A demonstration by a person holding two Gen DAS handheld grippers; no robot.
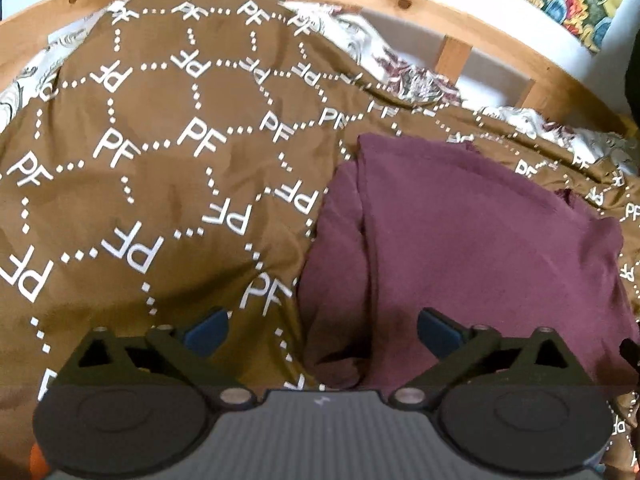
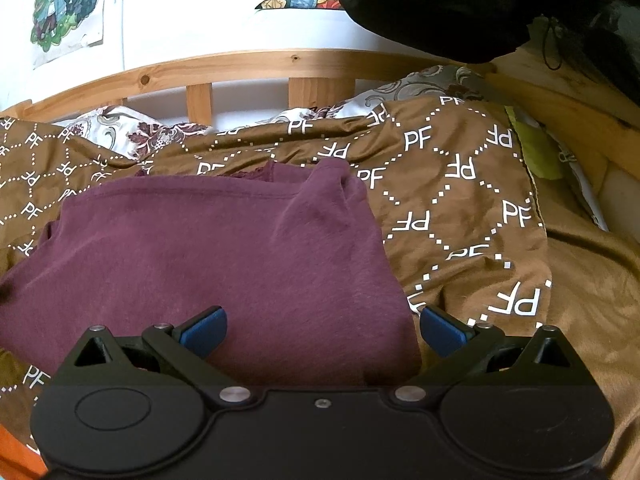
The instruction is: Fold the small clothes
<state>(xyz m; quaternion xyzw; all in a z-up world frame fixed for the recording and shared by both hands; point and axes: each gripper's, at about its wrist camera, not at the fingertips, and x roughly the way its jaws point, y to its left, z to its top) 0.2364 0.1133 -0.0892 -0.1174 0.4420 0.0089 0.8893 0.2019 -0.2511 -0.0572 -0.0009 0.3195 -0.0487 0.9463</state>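
The maroon garment (image 1: 460, 240) is laid folded on the bed's brown blanket (image 1: 160, 140), at 1 o'clock of the left tool (image 1: 322, 330). Both tools — incl. the right tool (image 2: 322, 330) — are held wide apart, nothing clamped. It is judged light, soft & limp; a corner edge should be pinched.

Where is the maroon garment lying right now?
The maroon garment lies on the brown PF-print blanket, right of centre in the left wrist view, left of centre in the right wrist view, before the wooden bed rail.
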